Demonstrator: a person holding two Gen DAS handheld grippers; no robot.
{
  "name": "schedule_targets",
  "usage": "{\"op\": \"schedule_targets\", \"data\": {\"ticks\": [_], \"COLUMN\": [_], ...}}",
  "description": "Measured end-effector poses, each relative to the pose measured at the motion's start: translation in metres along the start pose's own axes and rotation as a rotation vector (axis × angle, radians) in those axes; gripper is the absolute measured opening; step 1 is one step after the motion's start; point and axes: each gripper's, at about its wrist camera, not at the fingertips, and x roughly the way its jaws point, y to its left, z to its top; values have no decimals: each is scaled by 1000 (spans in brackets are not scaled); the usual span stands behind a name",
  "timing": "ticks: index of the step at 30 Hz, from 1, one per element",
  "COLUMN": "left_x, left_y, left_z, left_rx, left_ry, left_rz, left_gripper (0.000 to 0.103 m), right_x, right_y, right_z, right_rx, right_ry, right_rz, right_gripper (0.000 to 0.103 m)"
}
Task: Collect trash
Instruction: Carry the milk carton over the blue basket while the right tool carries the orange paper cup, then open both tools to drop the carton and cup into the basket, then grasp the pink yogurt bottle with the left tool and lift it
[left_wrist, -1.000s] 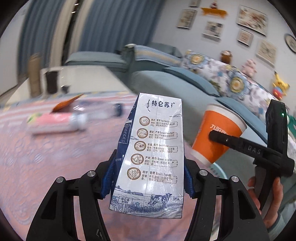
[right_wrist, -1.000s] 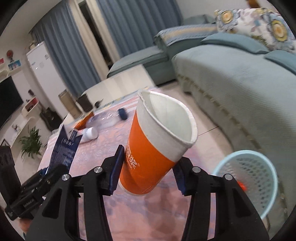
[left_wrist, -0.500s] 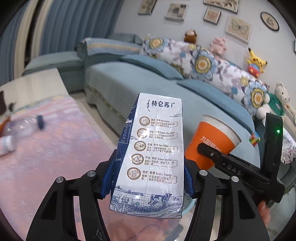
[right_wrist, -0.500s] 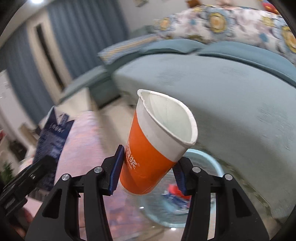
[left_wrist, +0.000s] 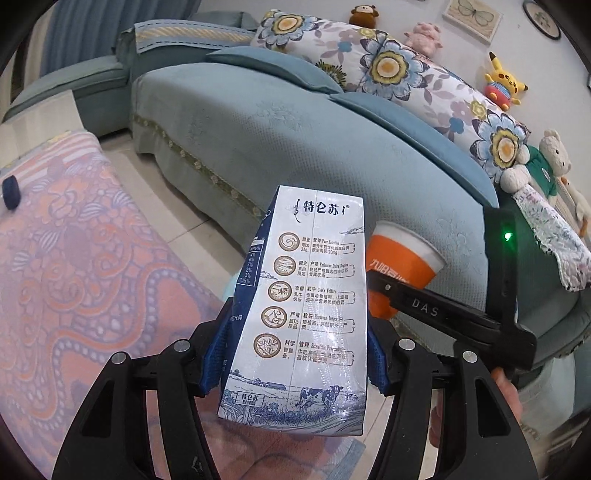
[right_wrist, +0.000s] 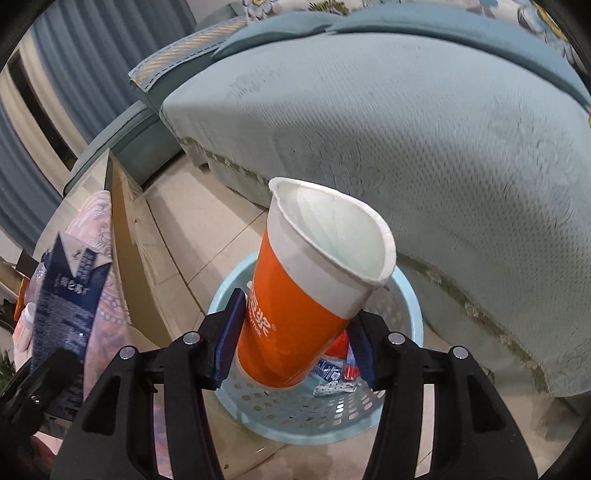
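Milk carton (left_wrist: 310, 295) white and navy, brown round icons, cow print; paper cup (right_wrist: 314, 295) orange with white band; basket (right_wrist: 406, 317) pale blue, perforated; sofa (left_wrist: 295, 140) teal; cushions (left_wrist: 388, 70) floral; desk cloth (left_wrist: 74, 258) pink paisley.

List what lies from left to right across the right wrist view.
milk carton → patterned tablecloth → table edge → orange paper cup → sofa

Black gripper frames with silver screws carry blue-padded fingers (right_wrist: 227, 334).
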Motion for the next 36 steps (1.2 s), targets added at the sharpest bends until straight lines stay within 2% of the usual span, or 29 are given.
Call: {"op": "schedule_targets", "data": {"ticks": [1, 3, 5, 6, 7, 13, 19, 23, 26, 30, 33, 36], "left_x": [-1, -2, -5, -6, -7, -17, -54, -92, -131, -173, -201, -222], "left_y": [2, 3, 4, 5, 6, 6, 11, 24, 53, 103, 153, 209], "left_z": [0, 4, 4, 4, 4, 3, 11, 19, 22, 14, -1, -18], "left_rx": [-10, -17, -19, -18, -18, -12, -28, -44, -81, -126, -175, -280], "left_ry": [-9, -19, -36, -40, -40, -59, -144, -226, -303, -364, -397, -393], "left_rz": [-7, -13, -6, -2, 1, 4, 11, 34, 76, 170, 276, 318], "left_gripper": [59, 67, 73, 73, 73, 72, 72, 73, 73, 75, 80, 81], "right_x": [3, 9, 9, 11, 10, -2, -40, -68, -86, -92, -82, -58], "right_y": [-4, -2, -3, -3, -4, 0, 39, 87, 131, 195, 237, 286], "right_z": [2, 3, 1, 2, 2, 0, 4, 8, 10, 6, -6, -22], "right_rx": [5, 13, 18, 22, 25, 18, -83, -180, -256, -323, -359, -444], "right_ry": [6, 23, 26, 26, 24, 2, -106, -184, -238, -285, -285, -229], "right_rz": [4, 6, 4, 3, 6, 30, 105, 178, 244, 306, 336, 347], "right_gripper": [52, 52, 56, 63, 64, 64, 64, 64, 64, 64, 64, 64]}}
